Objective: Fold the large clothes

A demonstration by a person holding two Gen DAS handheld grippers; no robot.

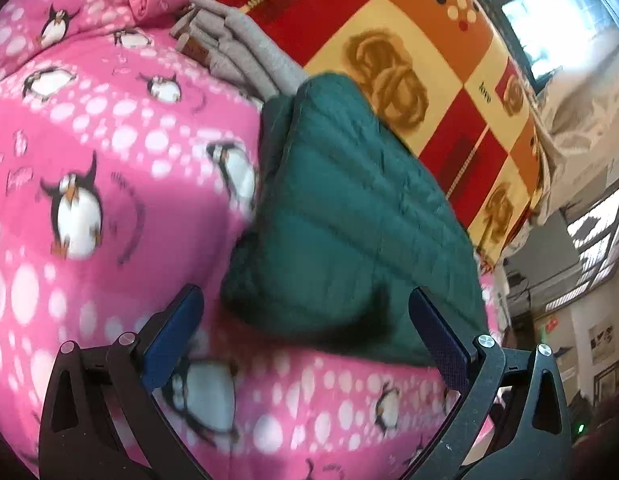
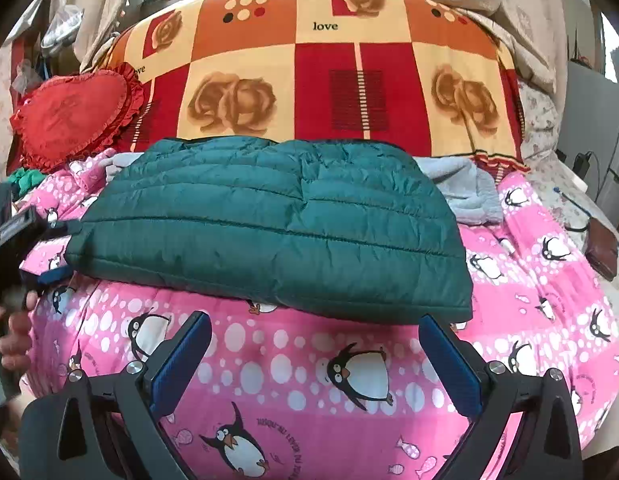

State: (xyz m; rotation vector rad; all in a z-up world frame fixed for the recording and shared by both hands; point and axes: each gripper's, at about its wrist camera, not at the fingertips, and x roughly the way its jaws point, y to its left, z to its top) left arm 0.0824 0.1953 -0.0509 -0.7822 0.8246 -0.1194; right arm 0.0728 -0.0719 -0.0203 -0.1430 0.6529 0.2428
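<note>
A dark green quilted puffer jacket [image 2: 269, 220] lies folded into a flat rectangle on a pink penguin-print blanket [image 2: 309, 380]. It also shows in the left wrist view [image 1: 349, 208]. My left gripper [image 1: 305, 296] is open and empty, its blue fingers on either side of the jacket's near corner. It also shows at the left edge of the right wrist view [image 2: 49, 252], at the jacket's left end. My right gripper [image 2: 315, 324] is open and empty, just in front of the jacket's near edge.
A folded grey garment [image 1: 237, 52] lies behind the jacket; it also shows in the right wrist view [image 2: 465, 192]. A red, orange and cream rose-print blanket [image 2: 329, 80] covers the bed behind. A red heart-shaped cushion [image 2: 73, 112] sits at the back left. A brown wallet [image 2: 601, 252] lies at the right.
</note>
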